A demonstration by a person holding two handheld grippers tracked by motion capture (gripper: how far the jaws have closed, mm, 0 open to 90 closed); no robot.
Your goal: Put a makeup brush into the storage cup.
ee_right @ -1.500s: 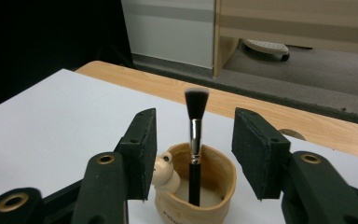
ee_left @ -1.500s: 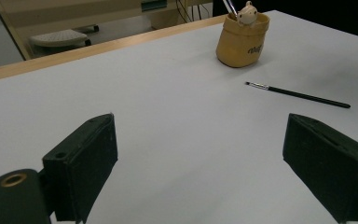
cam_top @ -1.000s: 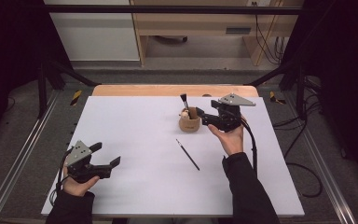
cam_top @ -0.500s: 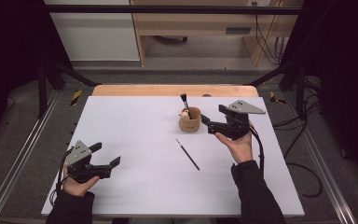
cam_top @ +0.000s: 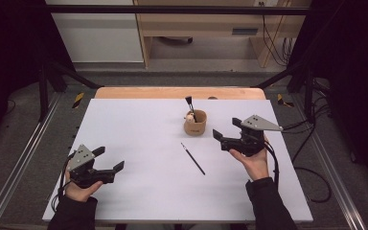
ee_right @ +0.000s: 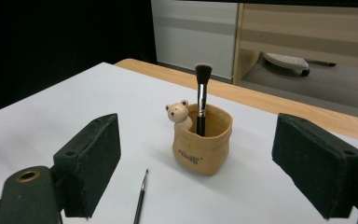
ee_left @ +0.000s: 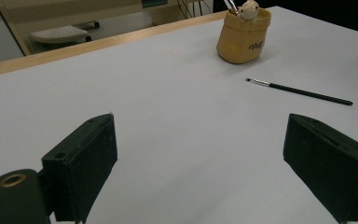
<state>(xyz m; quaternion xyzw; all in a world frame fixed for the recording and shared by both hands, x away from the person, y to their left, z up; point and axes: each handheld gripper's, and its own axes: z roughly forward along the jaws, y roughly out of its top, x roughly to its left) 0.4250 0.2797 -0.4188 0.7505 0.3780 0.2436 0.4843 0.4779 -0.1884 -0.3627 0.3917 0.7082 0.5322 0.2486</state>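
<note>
A tan bag-shaped pot [cam_top: 195, 123] with a small bear figure stands at the middle back of the white table [cam_top: 139, 124]. A black makeup brush [cam_top: 190, 106] stands upright in the pot. A thin paintbrush [cam_top: 193, 158] lies flat in front of the pot. My right gripper [cam_top: 226, 128] hovers just right of the pot, facing it [ee_right: 202, 147]. Its jaws have just been opening, stand wide and hold nothing. My left gripper [cam_top: 109, 158] rests open and empty at the front left, looking toward the pot [ee_left: 244, 39] and the thin paintbrush [ee_left: 303, 92].
A wooden strip [cam_top: 172, 92] runs along the table's far edge, with a pale cabinet [cam_top: 96, 33] and a wooden desk beyond. Black cables [cam_top: 306, 143] trail off the right side. Metal frame rails [cam_top: 14, 167] flank the table.
My right gripper has drawn back from the pot, to the right and toward the person, and its jaws have spread wider. The left gripper has stayed put.
</note>
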